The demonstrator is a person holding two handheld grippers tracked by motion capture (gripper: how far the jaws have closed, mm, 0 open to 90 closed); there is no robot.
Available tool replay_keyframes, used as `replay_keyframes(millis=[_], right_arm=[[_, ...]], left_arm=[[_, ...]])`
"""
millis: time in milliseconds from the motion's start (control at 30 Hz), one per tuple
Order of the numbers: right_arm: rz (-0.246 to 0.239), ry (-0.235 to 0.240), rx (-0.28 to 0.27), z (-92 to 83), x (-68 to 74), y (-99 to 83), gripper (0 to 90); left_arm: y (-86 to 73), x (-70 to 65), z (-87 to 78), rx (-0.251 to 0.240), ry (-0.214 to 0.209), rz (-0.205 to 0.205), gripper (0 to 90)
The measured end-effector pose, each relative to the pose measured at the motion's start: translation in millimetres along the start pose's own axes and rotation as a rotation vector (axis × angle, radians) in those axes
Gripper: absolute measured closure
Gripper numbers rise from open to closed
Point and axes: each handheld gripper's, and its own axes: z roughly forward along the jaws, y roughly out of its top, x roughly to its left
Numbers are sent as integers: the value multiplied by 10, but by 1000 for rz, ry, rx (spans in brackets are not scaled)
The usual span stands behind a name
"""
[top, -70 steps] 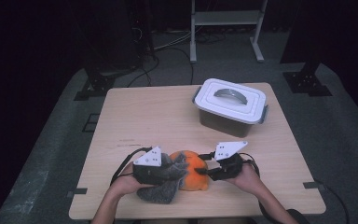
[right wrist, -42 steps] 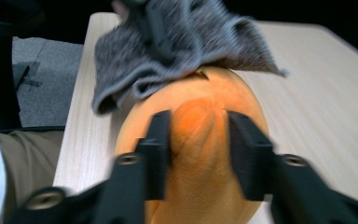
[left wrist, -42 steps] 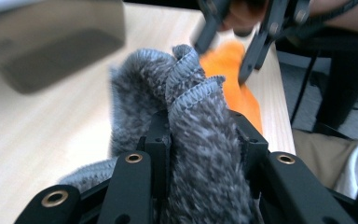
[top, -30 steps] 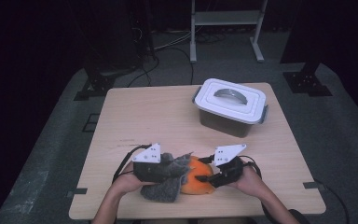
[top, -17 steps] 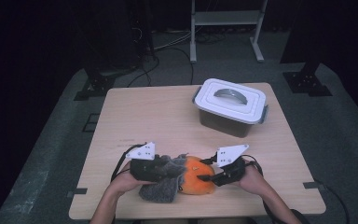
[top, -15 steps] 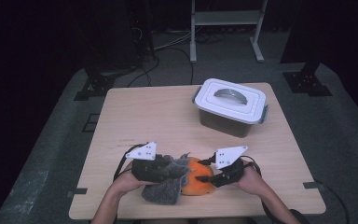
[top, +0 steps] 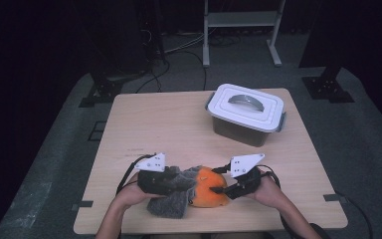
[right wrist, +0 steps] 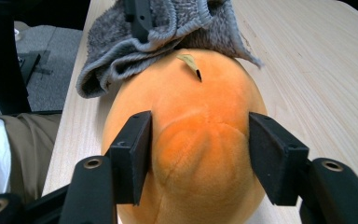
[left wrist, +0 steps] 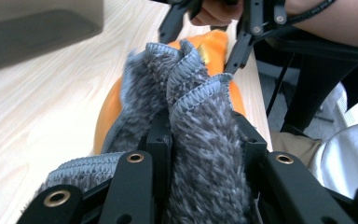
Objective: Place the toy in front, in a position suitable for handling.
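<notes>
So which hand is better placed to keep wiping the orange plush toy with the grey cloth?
Probably left. The left gripper is clamped on the grey cloth, which is draped on the orange plush toy. The right gripper straddles the toy to steady it; its jaws have just been opening.

Left claw (top: 181, 183) clamped, right claw (top: 219, 189) jaws just widened

No text or label can be read anywhere (nothing legible).
</notes>
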Motion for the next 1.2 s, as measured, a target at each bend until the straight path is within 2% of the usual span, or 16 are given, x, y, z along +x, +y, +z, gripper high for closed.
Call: replay_keyframes(millis=[67,200,300,400,467,533,600,667,767,967,1100,1200], right_arm=[[-5,-3,-6,1,4,-15,432],[-40,-6,1,-15,15,-23,458],[-50,-10,-2,-26,16,-38,467],[-69,-14,5,-11,23,-10,480],[-79,-13,-2,8,37,10,484],[-89,-16,-7,35,54,33,479],[-89,-19,-5,38,55,33,461],[-53,-25,-7,21,34,14,402],[1,-20,-23,1,16,-6,354],[17,-28,-7,-10,24,-18,366],[47,-8,5,-68,3,-28,354],[74,5,30,-114,-15,-85,349]], left_arm=[[-35,28,-33,4,7,-14,651],[-47,48,-90,19,25,-16,653],[-41,45,-84,3,18,-22,663],[49,-8,-42,-40,-15,3,668],[149,-69,10,-70,-43,37,667],[222,-106,70,-60,-49,67,665],[214,-98,120,-34,-42,65,664],[158,-68,137,-25,-39,48,666],[114,-57,92,-12,-27,43,666],[29,-32,20,17,-18,20,665],[35,-47,16,37,-5,28,666],[23,-25,-4,37,-1,17,665]])
